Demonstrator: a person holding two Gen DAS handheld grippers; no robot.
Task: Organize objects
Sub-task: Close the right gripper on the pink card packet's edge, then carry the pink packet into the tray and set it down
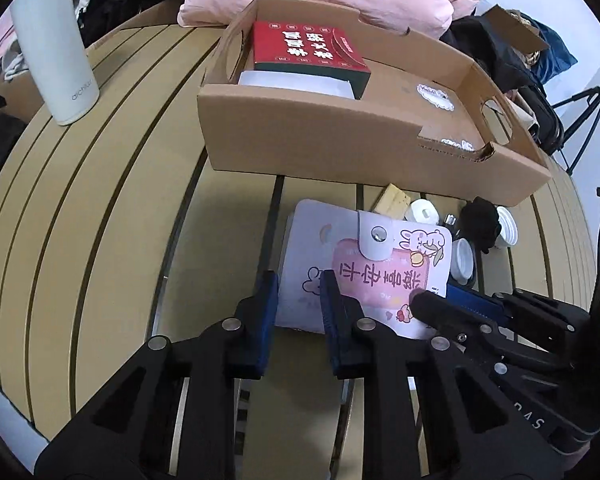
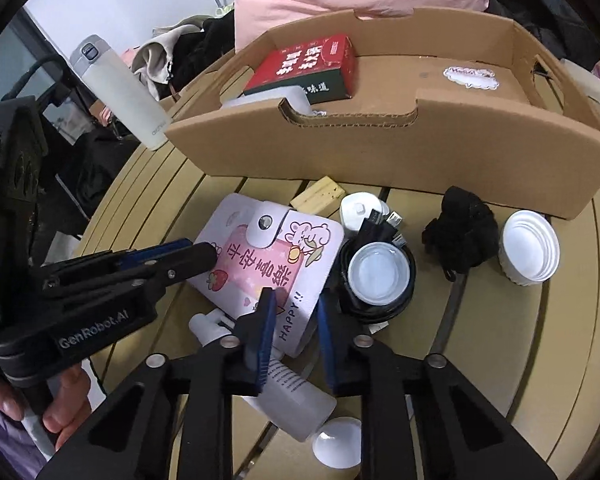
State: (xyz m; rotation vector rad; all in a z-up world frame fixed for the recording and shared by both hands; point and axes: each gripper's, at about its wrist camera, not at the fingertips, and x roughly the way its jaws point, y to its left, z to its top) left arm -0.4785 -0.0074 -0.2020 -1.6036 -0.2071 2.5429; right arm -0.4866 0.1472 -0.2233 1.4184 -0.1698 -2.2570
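A white and pink card wallet (image 1: 364, 264) with a snap flap lies on the slatted table, also in the right wrist view (image 2: 268, 256). My left gripper (image 1: 298, 284) is open over the wallet's near left corner; in the right wrist view (image 2: 208, 252) it comes in from the left. My right gripper (image 2: 296, 304) is open over the wallet's near edge; in the left wrist view (image 1: 432, 296) it reaches in from the right. A cardboard tray (image 1: 340, 144) behind holds a red box (image 1: 308, 50) on a white item.
Beside the wallet lie a wooden block (image 2: 318, 194), a white charger (image 2: 358, 208), a black dish with white lid (image 2: 380, 276), a black cloth (image 2: 460, 236), a white cap (image 2: 530, 246) and a white bottle (image 2: 292, 392). A white flask (image 1: 54, 40) stands far left.
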